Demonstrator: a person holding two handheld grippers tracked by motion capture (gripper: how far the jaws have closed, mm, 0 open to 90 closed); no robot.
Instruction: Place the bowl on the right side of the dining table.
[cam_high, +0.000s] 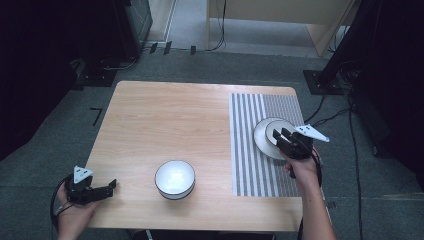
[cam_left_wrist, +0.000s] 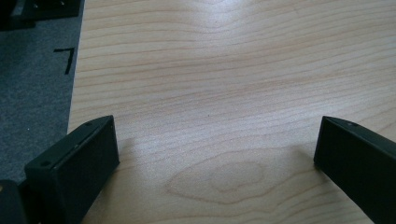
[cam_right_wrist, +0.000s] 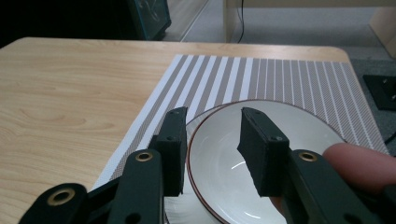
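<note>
A small white dish with a thin brown rim (cam_right_wrist: 299, 135) rests on a larger white plate (cam_right_wrist: 180, 207), both on the striped placemat (cam_right_wrist: 261, 79). My right gripper (cam_right_wrist: 212, 126) is open, its jaws straddling the dish's near-left rim with a gap left, one outside and one inside. In the high view the right gripper (cam_high: 280, 134) reaches over the dish (cam_high: 276, 126) and plate (cam_high: 260, 138) at the table's right. My left gripper (cam_high: 112, 186) is open and low over bare wood at the front left corner, its jaws wide apart (cam_left_wrist: 215, 140) with nothing between them.
A white bowl with a dark rim (cam_high: 175, 178) stands near the front middle of the wooden table (cam_high: 165, 120). The placemat (cam_high: 260, 165) covers the right side. The table's left edge (cam_left_wrist: 74, 93) drops to grey carpet. Cables and stands surround the table.
</note>
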